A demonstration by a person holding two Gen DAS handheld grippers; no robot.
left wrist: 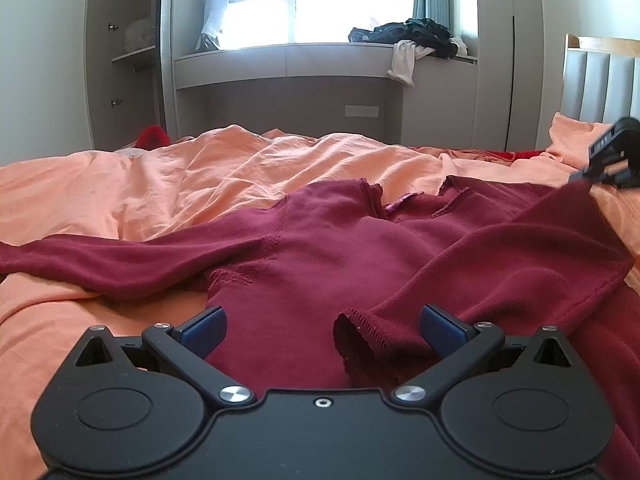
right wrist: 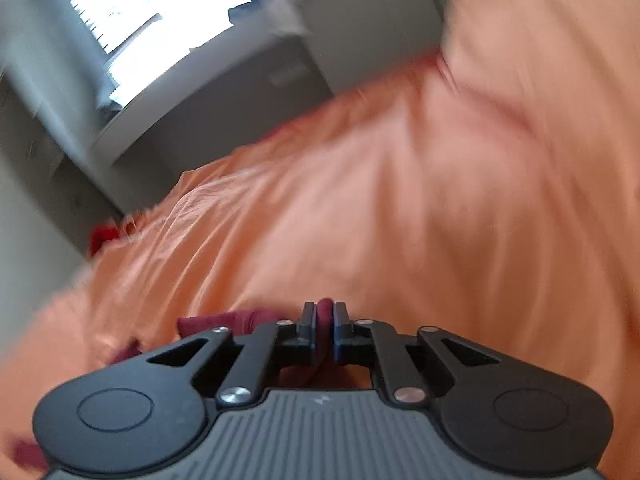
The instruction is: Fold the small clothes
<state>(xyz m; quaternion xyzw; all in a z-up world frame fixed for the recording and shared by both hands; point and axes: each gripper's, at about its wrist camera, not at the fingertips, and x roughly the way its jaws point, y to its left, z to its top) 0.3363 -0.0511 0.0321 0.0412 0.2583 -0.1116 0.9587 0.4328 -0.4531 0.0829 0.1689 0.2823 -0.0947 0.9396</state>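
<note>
A dark red, long-sleeved fleece top [left wrist: 344, 248] lies spread on the bed's rumpled peach-orange cotton cover [left wrist: 168, 184]. Its neckline points to twelve o'clock toward the window. One sleeve trails out flat to nine o'clock. The other is doubled back over the body, so that its cuff [left wrist: 360, 340] rests at six o'clock.

The left hand-held gripper [left wrist: 322, 330] hangs low over the hem end of the top. Its jaws are spread wide, nothing is pinched, and the cuff lies loose between the blue pads [left wrist: 204, 326].

The right hand-held gripper [right wrist: 320, 316] has its jaws closed on a small fold of the red fleece. In the left wrist view it shows at two o'clock, at the far shoulder edge of the top. The right wrist view is smeared by motion.

The step in hand appears to be carrying the right-hand side of the top across the body. To do it well:

- Keep the pinch firm but shallow, so only the top layers travel.
- Lift just enough to clear the fabric below.
- Bring the edge over in one smooth sweep toward nine o'clock.
- Lay it down parallel to the side seam.
- Use the free left hand-held gripper to pin the hem or the cuff, so the body does not drag along and bunch.

Thick fleece tends to spring back, so a press along the crease would help.
</note>
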